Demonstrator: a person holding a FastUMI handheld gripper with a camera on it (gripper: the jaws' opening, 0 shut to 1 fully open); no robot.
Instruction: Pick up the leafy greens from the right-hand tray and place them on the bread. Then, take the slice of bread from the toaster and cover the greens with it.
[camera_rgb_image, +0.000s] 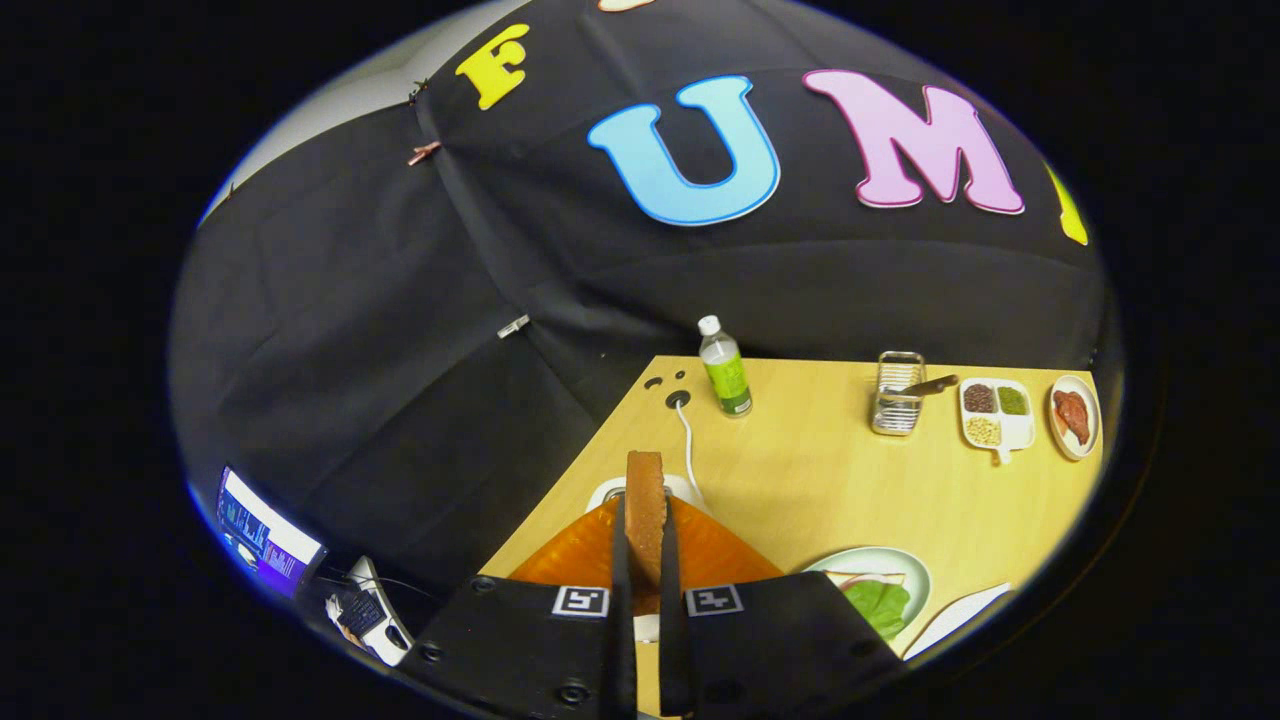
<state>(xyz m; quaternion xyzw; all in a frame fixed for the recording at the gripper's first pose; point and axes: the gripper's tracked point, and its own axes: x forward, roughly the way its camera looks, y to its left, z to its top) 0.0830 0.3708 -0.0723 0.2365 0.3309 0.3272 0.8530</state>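
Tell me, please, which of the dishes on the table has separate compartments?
The white divided dish, between the metal rack and the round plate of meat. Its sections hold separate fillings; the plate with greens beside the tongs, shut on bread, is undivided.

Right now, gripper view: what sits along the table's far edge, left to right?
Bottle → metal rack with a knife handle resting in it → divided dish → plate of meat. Nearer, the gripper is shut on the bread slice, held on edge above the orange toaster.

The gripper (646, 570) has a broad black body with round screws and two square black-and-white marker tags.
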